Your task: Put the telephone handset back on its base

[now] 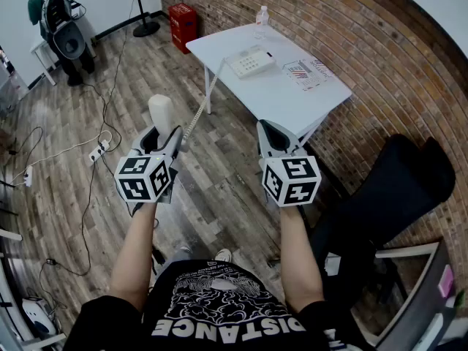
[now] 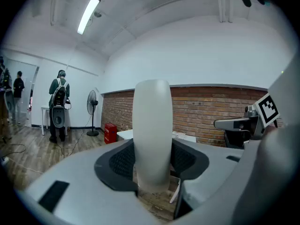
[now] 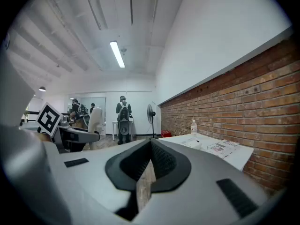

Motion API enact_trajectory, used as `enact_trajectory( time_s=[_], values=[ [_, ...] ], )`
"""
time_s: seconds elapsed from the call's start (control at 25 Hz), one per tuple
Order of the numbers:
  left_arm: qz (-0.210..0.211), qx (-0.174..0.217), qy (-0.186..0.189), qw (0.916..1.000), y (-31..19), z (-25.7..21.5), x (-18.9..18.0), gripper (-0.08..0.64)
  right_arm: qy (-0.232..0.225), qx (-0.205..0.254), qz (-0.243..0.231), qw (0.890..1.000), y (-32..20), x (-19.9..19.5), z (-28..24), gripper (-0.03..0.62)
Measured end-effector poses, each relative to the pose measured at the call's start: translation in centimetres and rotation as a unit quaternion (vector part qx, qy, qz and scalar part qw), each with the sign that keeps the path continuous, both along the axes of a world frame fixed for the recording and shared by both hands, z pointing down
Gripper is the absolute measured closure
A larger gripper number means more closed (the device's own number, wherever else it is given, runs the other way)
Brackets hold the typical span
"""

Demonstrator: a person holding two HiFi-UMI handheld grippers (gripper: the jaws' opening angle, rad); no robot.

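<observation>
My left gripper (image 1: 164,139) is shut on the white telephone handset (image 1: 161,113), which stands upright between its pads over the wooden floor. In the left gripper view the handset (image 2: 151,125) fills the middle, clamped between the dark pads (image 2: 123,162). A coiled cord (image 1: 199,108) runs from the handset up to the table. The cream telephone base (image 1: 250,61) lies on the white table (image 1: 278,97), well ahead of both grippers. My right gripper (image 1: 269,131) hangs beside the left one, shut with nothing in it; its pads (image 3: 161,161) leave only a thin slit.
A water bottle (image 1: 262,17) and printed papers (image 1: 307,72) also lie on the table, against the brick wall. A black office chair (image 1: 398,189) stands at the right. A red crate (image 1: 183,24), a fan (image 1: 139,6) and floor cables with a power strip (image 1: 99,152) are at the left.
</observation>
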State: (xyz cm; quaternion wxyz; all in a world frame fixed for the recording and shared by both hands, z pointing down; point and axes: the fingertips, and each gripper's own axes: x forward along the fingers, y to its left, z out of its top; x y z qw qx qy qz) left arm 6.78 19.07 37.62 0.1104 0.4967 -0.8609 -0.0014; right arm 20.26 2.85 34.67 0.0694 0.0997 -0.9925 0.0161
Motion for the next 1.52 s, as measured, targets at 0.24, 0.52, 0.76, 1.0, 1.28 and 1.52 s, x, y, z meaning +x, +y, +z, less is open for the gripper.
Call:
enact_trajectory(
  time_s=[0.24, 0.52, 0.76, 1.0, 1.28, 1.52],
  values=[
    [0.0, -0.004, 0.002, 1.0, -0.5, 0.3, 0.2, 0.342, -0.005, -0.006, 0.003, 1.0, -0.6, 0.2, 0.2, 0.592],
    [0.003, -0.008, 0.006, 0.9999, -1.5, 0.8, -2.0, 0.342, 0.0, -0.008, 0.006, 1.0, -1.6, -1.8, 0.7, 0.592],
    [0.011, -0.005, 0.01, 0.9999, -3.5, 1.5, -6.4, 0.342, 0.011, -0.005, 0.013, 1.0, -3.3, -5.7, 1.6, 0.592],
    [0.023, -0.006, 0.02, 0.9995, -5.5, 2.1, -13.2, 0.342, 0.019, -0.006, 0.024, 0.999, -5.1, -12.4, 1.9, 0.592],
    [0.048, -0.007, 0.029, 0.9984, -7.9, 1.9, -21.5, 0.342, 0.025, -0.002, 0.05, 0.998, -6.8, -20.0, 1.0, 0.592],
    [0.077, -0.01, 0.032, 0.9964, -9.1, 2.1, -26.6, 0.342, 0.028, 0.003, 0.069, 0.997, -6.9, -25.2, 0.6, 0.592]
  ],
)
